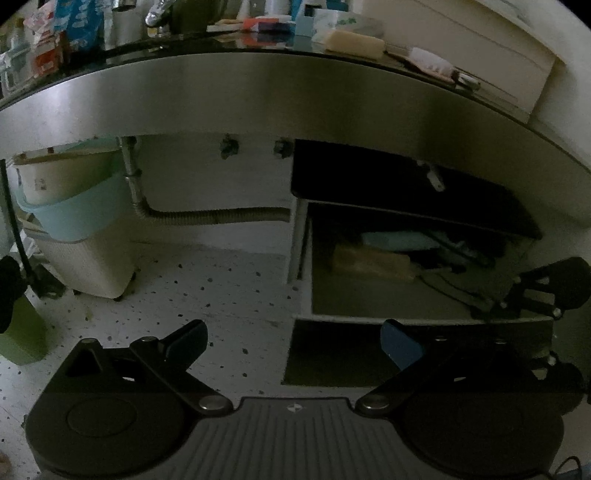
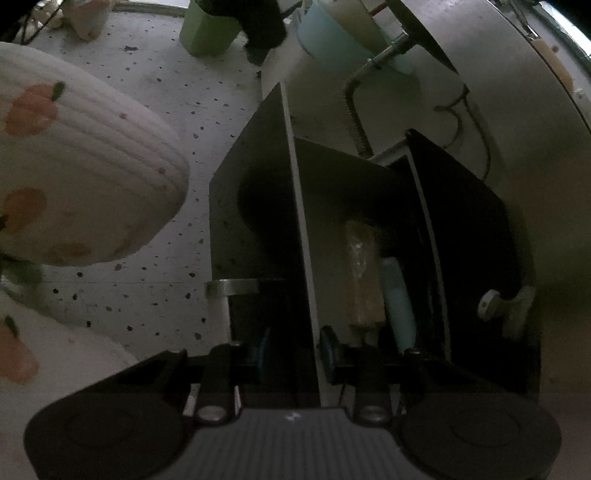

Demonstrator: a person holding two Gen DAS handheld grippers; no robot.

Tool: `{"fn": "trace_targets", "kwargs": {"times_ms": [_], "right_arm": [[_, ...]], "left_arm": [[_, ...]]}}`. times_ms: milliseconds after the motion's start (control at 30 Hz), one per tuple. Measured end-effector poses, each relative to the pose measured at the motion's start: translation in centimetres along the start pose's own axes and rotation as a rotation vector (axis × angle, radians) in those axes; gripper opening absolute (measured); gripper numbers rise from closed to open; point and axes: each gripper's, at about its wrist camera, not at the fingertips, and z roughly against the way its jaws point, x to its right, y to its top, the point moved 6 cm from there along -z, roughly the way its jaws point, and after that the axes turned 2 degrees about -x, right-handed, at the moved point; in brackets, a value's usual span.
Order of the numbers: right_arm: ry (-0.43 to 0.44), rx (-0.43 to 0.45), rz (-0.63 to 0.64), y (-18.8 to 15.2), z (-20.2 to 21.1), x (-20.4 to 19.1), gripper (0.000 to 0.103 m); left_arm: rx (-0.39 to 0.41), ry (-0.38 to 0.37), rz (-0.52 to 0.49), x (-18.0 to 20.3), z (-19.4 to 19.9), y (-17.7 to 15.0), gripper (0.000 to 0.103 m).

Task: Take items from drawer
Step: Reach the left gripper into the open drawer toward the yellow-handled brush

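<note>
A dark drawer (image 1: 417, 317) stands pulled open under the steel counter. Inside lie a tan packet (image 1: 373, 263) and a pale blue item (image 1: 399, 240) among dark things. My left gripper (image 1: 293, 343) is open and empty, in front of the drawer and apart from it. My right gripper (image 2: 293, 352) is shut on the drawer's front panel (image 2: 295, 221), one finger on each side; it also shows in the left wrist view (image 1: 546, 291). The right wrist view shows the tan packet (image 2: 364, 277) and the blue item (image 2: 399, 302) inside.
Speckled floor (image 1: 207, 288) lies left of the drawer. A white bin with a blue basin (image 1: 81, 218) stands at the left under the counter, beside a drain hose (image 1: 207, 217). A green container (image 2: 207, 33) stands on the floor. The countertop (image 1: 258, 33) holds boxes and soap.
</note>
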Motion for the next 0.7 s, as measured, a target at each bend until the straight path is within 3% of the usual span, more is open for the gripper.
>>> {"fn": "trace_targets", "kwargs": {"times_ms": [367, 500, 600, 700], "right_arm": [[0.079, 0.018, 0.017, -0.2, 1.8, -1.7, 0.029], [0.103, 0.025, 0.010, -0.2, 2.1, -1.9, 0.029], [0.119, 0.032, 0.004, -0.3, 2.4, -2.0, 0.029], [0.123, 0.043, 0.000, -0.4, 2.4, -1.9, 0.029]], "left_arm": [[0.078, 0.081, -0.076, -0.6, 0.6, 2.2, 0.101], [0.101, 0.057, -0.110, -0.3, 0.5, 3.6, 0.101], [0.098, -0.003, -0.125, 0.0, 0.3, 4.6, 0.101], [0.050, -0.053, -0.140, 0.2, -0.8, 5.7, 0.101]]}}
